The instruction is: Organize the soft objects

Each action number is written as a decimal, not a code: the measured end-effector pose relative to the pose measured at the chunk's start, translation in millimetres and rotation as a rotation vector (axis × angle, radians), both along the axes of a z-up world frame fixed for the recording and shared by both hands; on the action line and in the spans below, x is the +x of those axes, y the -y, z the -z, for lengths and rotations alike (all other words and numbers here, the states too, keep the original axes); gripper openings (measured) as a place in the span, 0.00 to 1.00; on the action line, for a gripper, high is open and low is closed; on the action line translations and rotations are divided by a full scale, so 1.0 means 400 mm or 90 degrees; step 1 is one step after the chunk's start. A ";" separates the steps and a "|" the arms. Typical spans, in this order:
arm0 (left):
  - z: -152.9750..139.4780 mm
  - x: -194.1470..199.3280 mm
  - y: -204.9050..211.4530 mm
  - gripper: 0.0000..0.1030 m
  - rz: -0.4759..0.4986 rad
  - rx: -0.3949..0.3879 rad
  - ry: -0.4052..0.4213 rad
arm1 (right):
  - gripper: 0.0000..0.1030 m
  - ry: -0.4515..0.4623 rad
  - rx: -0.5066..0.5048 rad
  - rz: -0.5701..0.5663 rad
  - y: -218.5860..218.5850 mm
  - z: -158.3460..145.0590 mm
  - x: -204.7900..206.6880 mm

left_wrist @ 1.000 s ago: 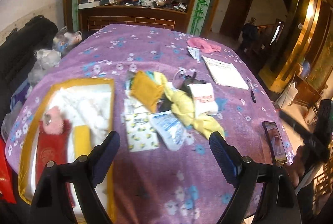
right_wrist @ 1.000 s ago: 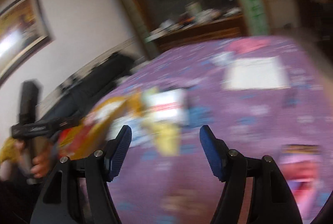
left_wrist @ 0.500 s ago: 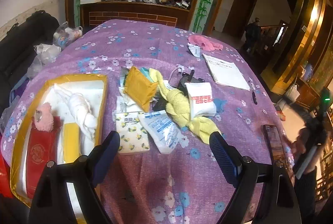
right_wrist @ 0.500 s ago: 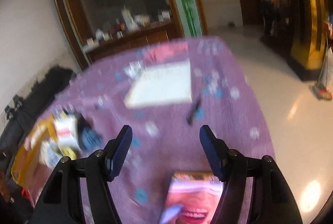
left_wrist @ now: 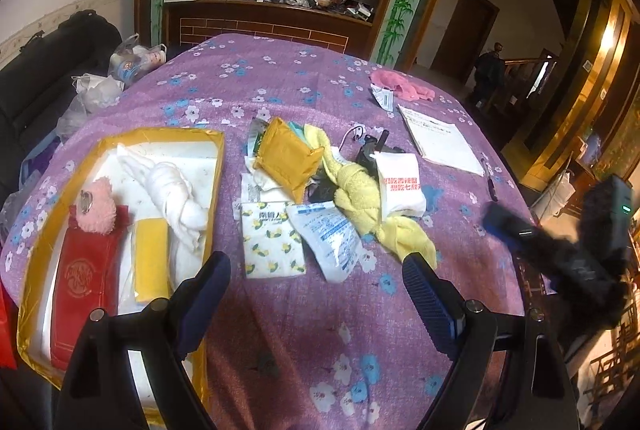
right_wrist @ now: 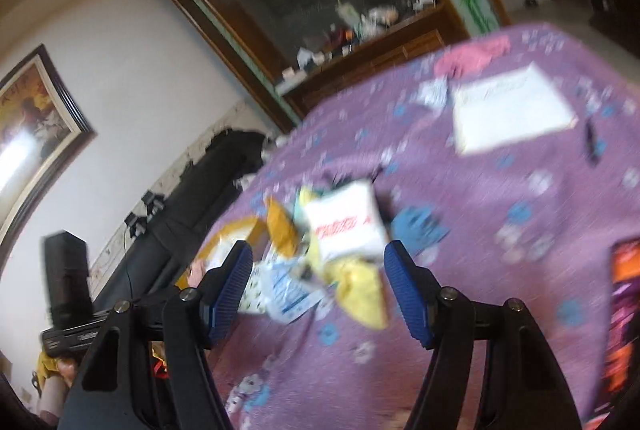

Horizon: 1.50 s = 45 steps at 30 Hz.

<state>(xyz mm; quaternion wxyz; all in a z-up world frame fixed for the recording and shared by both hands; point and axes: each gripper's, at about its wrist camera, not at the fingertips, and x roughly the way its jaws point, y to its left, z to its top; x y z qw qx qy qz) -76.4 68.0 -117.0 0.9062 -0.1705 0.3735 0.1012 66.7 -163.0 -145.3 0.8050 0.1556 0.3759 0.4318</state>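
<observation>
A yellow-rimmed tray (left_wrist: 120, 138) at the left holds a white knotted cloth (left_wrist: 176, 190), a pink fluffy ball (left_wrist: 98, 206), a red pouch (left_wrist: 82, 278) and a yellow pad (left_wrist: 150, 262). The pile beside it includes a mustard packet (left_wrist: 286, 160), a yellow towel (left_wrist: 360, 198), a white packet with red print (left_wrist: 400, 182), a lemon-print tissue pack (left_wrist: 272, 242) and a blue-white packet (left_wrist: 332, 238). My left gripper (left_wrist: 316, 286) hovers open before the pile. My right gripper (right_wrist: 318, 274) is open and empty, aimed at the white packet (right_wrist: 346, 222) and towel (right_wrist: 360, 290).
A pink cloth (left_wrist: 400, 86), a white notebook (left_wrist: 440, 142) and a pen (left_wrist: 491, 186) lie at the far right of the purple flowered tablecloth (left_wrist: 320, 350). A lit phone (right_wrist: 624, 310) lies near the right edge. Bags and a dark sofa stand to the left.
The right wrist view swung from the phone and the table's right end back left to the pile. The right gripper now shows, blurred, at the right edge of the left wrist view. The left gripper barely moved.
</observation>
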 end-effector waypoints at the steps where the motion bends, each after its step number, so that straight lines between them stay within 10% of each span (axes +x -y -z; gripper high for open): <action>1: 0.004 -0.004 -0.002 0.88 0.001 -0.003 -0.001 | 0.66 -0.011 -0.015 -0.005 -0.026 0.014 0.001; 8: 0.022 -0.030 -0.013 0.88 0.010 -0.018 -0.008 | 0.66 -0.086 -0.046 0.075 -0.102 0.056 0.127; 21: 0.052 -0.016 -0.014 0.88 0.015 -0.032 -0.024 | 0.72 -0.027 -0.111 0.062 -0.198 0.091 0.157; 32: 0.079 0.041 0.044 0.88 0.045 -0.008 -0.049 | 0.08 -0.020 -0.095 0.071 -0.174 0.083 0.151; 45: 0.127 0.162 0.055 0.84 0.073 -0.007 -0.082 | 0.01 -0.012 0.002 0.031 -0.150 0.048 0.134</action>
